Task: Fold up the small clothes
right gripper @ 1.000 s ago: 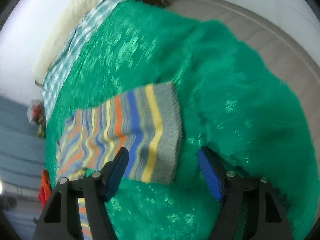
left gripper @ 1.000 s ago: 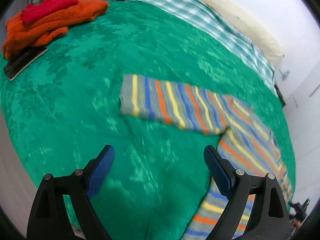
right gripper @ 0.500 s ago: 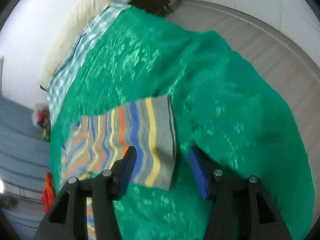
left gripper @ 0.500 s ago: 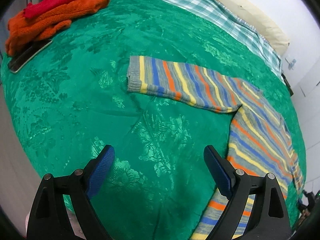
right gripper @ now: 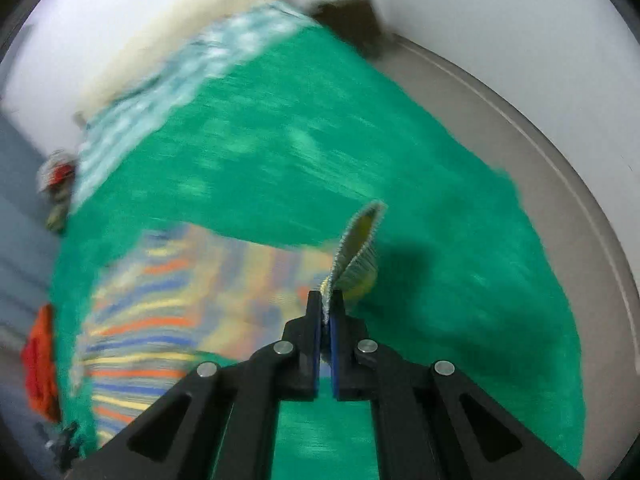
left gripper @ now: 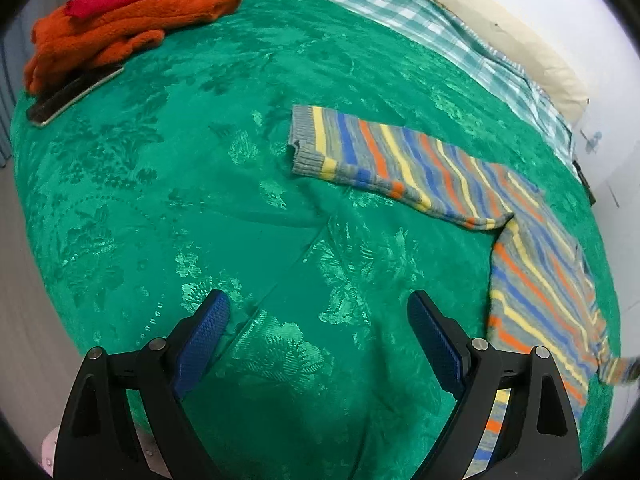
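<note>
the sweater [left gripper: 532, 264] is spread on the green cover [left gripper: 224, 184] of a bed, toward the right of the left wrist view, with one striped sleeve [left gripper: 384, 160] laid out flat across the cover toward the middle. in the right wrist view the other sleeve's cuff [right gripper: 356, 248] is pinched between the pads of the right gripper [right gripper: 328, 308], whose jaws have just been closing and are now pressed together on the knit edge; the cuff is lifted clear of the cover, folded upward above the fingertips, while the body of the sweater is seen blurred at lower left. the left gripper [left gripper: 316, 336] is held wide, nothing between its jaws, above bare cover and well apart from the near sleeve. an orange pile [left gripper: 120, 24] is left at the far corner, on a dark flat object that cannot be identified.

the step in hand is judged to be the first fold: a sleeve being brought in over the body. for the next move the held cuff would need to be carried across the chest and laid flat before being let go, kept low enough that the body is not dragged along. the left gripper could be set on the other cuff, so that the second sleeve is folded in the same way.
</note>
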Tool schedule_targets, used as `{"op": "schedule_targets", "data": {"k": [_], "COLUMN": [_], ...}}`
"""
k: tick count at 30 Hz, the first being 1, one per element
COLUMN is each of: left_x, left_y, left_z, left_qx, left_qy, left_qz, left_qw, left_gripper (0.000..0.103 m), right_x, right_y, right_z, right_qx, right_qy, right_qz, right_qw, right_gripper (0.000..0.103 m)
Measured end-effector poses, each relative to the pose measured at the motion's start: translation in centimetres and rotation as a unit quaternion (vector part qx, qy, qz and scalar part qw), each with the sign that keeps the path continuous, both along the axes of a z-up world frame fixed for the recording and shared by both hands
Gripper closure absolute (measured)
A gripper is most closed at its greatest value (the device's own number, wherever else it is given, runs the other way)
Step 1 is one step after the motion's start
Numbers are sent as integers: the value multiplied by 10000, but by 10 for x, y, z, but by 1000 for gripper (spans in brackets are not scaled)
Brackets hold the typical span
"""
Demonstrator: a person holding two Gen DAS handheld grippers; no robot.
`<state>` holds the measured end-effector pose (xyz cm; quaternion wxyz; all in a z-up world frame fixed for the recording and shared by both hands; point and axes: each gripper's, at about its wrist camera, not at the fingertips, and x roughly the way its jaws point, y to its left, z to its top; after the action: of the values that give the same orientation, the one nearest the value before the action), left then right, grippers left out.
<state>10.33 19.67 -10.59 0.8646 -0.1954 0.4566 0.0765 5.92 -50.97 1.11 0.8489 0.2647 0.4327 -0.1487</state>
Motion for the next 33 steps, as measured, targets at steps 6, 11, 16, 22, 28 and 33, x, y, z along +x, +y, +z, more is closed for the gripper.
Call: {"op": "schedule_targets", "data": {"k": [6, 11, 16, 22, 28, 33], "left_x": [-2, -4, -3, -1, 1, 4], "left_y": [7, 15, 16, 11, -2, -7], "left_z": [2, 2, 1, 0, -1, -3], "left_qx": [-205, -408, -440, -381, -108, 42], "left_qy": [-124, -168, -158, -154, -90, -23], "left_qz": [5, 78, 67, 21, -139, -130], "left_qw": [9997, 9990, 9989, 9992, 9998, 9999], "left_gripper": [11, 11, 11, 11, 11, 11], "right_x": [93, 163, 202, 176, 140, 150], "right_y": [127, 224, 258, 213, 194, 217], "right_z": [75, 57, -3, -21, -78, -61], "right_qx": [281, 583, 1853, 1584, -276, -489], "right_qy": [-748, -697, -498, -400, 1179, 601], "right_qz": [1469, 2345, 2584, 2330, 2367, 2670], "right_qw": [9859, 9679, 9468, 9586, 9640, 9606], "right_gripper": [100, 99, 40, 40, 48, 48]}}
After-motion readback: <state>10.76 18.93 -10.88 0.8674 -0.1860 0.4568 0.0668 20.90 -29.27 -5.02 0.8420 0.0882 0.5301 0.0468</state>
